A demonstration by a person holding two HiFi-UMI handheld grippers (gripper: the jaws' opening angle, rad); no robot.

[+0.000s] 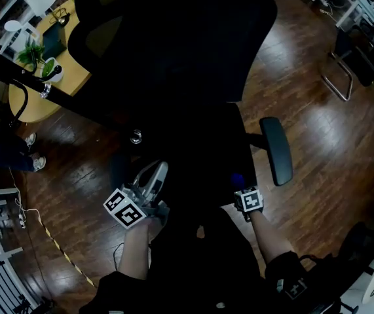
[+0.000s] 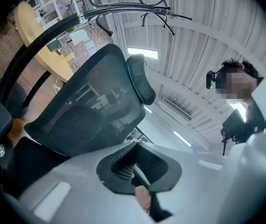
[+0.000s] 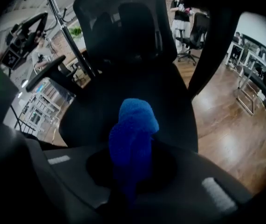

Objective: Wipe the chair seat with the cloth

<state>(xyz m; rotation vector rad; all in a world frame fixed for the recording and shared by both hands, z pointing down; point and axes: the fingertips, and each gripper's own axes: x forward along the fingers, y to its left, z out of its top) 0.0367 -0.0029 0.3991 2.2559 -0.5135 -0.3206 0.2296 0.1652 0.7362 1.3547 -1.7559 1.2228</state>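
A black office chair stands on the wood floor, its seat (image 1: 196,142) right ahead of me and its mesh back (image 1: 173,38) beyond. My right gripper (image 1: 240,187) hangs over the seat's front right part, shut on a bunched blue cloth (image 1: 238,179). In the right gripper view the cloth (image 3: 133,129) sticks up out of that gripper (image 3: 133,169) above the seat (image 3: 174,120). At the seat's front left edge my left gripper (image 1: 152,178) is shut on nothing. Its own view shows the left gripper (image 2: 137,171) tilted up at the chair back (image 2: 91,111).
The chair's right armrest (image 1: 276,150) juts out beside my right gripper. A round wooden table (image 1: 52,77) with a plant (image 1: 35,54) stands at far left, crossed by a black pole (image 1: 42,90). Someone's feet (image 1: 35,154) are at left. Another chair's metal frame (image 1: 338,77) stands far right.
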